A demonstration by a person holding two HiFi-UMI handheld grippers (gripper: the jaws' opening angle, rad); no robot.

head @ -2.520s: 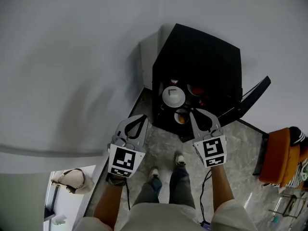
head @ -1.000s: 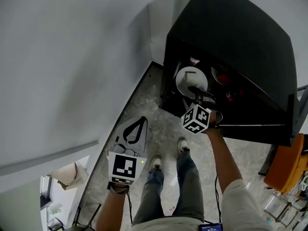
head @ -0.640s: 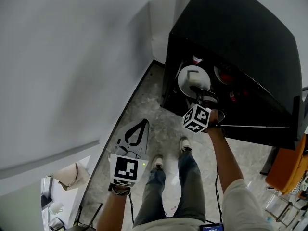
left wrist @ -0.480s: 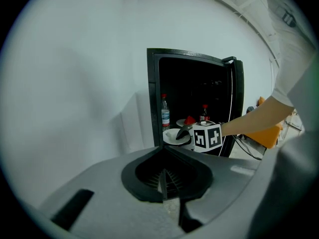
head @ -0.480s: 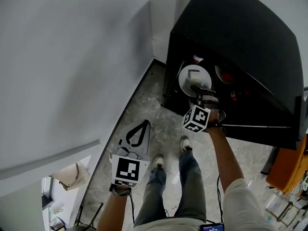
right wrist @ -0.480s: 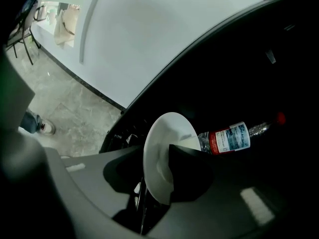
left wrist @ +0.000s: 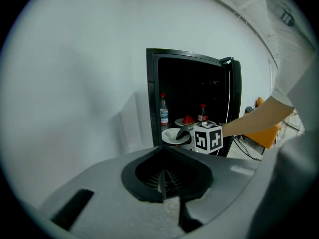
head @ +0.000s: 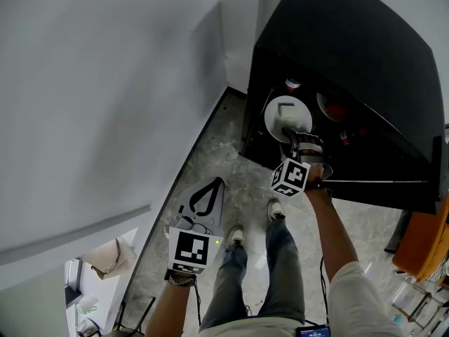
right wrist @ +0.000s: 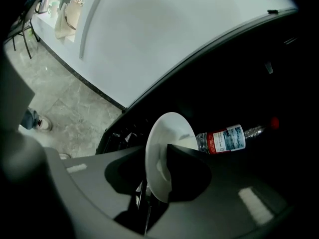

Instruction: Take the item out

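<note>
Right gripper (head: 289,135) has gone from outside the black cabinet (head: 351,55) into its open front, onto the white plate (head: 284,111); left gripper (head: 214,184) stayed low.

Head view: plate sits on a shelf inside the cabinet at 1 o'clock. The right gripper's tips are at its near rim. Left gripper is at 7 o'clock over the marble floor (head: 210,146), well apart from the cabinet.

Left gripper view: jaws together, nothing between them. Cabinet is at 12 o'clock with its door open. A red-capped bottle (left wrist: 164,112) stands at the left of the shelf and the plate is just beside it.

Right gripper view: jaws at middling width and closing, plate rim edge-on between them. One jaw is against the plate's face; a gap seems to remain on the other side. Bottle is behind the plate, toward 3 o'clock.
</note>
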